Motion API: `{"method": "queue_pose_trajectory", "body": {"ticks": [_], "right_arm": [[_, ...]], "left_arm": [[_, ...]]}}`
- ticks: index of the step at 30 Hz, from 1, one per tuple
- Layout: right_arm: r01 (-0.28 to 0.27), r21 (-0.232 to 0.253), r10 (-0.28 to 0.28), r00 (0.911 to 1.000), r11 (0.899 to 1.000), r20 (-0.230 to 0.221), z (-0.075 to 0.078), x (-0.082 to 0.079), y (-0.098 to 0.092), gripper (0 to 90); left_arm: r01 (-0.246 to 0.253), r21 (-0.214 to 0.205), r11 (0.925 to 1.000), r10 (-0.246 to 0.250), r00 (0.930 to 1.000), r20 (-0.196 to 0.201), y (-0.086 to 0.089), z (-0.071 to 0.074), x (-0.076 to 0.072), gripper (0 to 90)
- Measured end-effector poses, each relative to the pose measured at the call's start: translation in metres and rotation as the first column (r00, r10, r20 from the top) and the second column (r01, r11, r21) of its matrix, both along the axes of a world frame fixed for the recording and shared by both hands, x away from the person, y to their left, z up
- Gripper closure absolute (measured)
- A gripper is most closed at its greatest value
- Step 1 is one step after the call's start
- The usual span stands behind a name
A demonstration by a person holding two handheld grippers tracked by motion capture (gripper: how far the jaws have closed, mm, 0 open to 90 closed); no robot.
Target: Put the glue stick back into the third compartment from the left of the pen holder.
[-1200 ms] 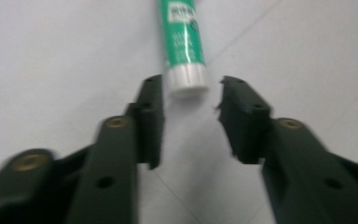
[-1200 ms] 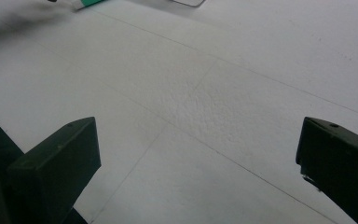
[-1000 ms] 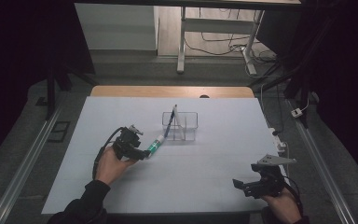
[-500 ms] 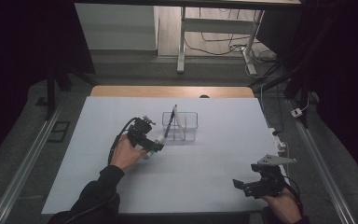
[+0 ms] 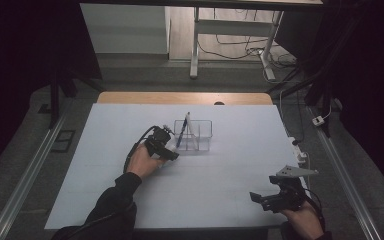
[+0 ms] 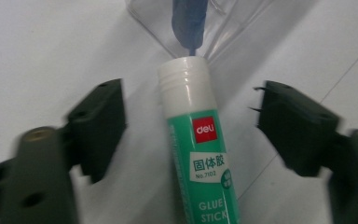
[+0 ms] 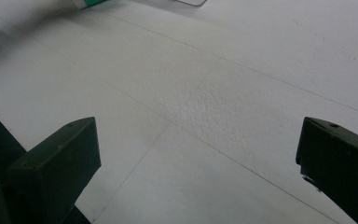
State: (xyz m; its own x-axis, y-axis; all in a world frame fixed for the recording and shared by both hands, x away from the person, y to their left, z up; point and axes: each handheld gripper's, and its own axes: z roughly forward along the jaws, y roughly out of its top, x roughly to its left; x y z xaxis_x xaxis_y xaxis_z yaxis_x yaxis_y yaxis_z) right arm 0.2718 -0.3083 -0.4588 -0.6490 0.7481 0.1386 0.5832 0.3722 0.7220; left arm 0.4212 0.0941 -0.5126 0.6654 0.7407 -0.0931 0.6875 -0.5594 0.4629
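On the white table (image 5: pixel 220 190) our left gripper (image 6: pixel 191 116), jaws just closing, straddles the glue stick (image 6: pixel 200 154) without touching; our right gripper (image 7: pixel 198 154) gapes empty.

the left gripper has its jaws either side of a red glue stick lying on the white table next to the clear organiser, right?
Not quite: the glue stick is green with a white cap, bearing just a small red logo, as the left gripper view shows. The left gripper does straddle it beside the clear organiser.

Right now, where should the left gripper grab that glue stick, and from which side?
Grip the glue stick across its green labelled barrel, below the white cap. It lies flat, cap toward the clear organizer. The left gripper already straddles it, jaws open either side, so closing straight across the round barrel looks best.
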Motion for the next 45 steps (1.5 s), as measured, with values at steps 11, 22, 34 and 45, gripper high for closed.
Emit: {"method": "queue_pose_trajectory", "body": {"ticks": [11, 22, 34, 45], "right_arm": [[-0.002, 0.002, 0.002, 1.0, 1.0, 0.0, 0.0, 0.0, 0.0, 0.0], [0.0, 0.002, 0.0, 1.0, 1.0, 0.0, 0.0, 0.0, 0.0, 0.0], [0.003, 0.001, -0.003, 1.0, 1.0, 0.0, 0.0, 0.0, 0.0, 0.0], [0.003, 0.0, -0.003, 1.0, 1.0, 0.001, 0.0, 0.0, 0.0, 0.0]], "left_arm": [[-0.015, -0.003, 0.9999, 0.015, 0.9993, -0.033, -0.001, -0.001, 0.0, 62.7], [-0.033, -0.027, 0.9991, 0.031, 0.9985, -0.045, 0.002, 0.003, -0.005, 64.9], [0.02, -0.15, 0.9885, -0.01, 0.9976, 0.069, 0.012, 0.038, -0.026, 64.8], [0.08, -0.279, 0.957, -0.032, 0.9849, 0.17, 0.007, 0.077, -0.031, 64.7]]}}
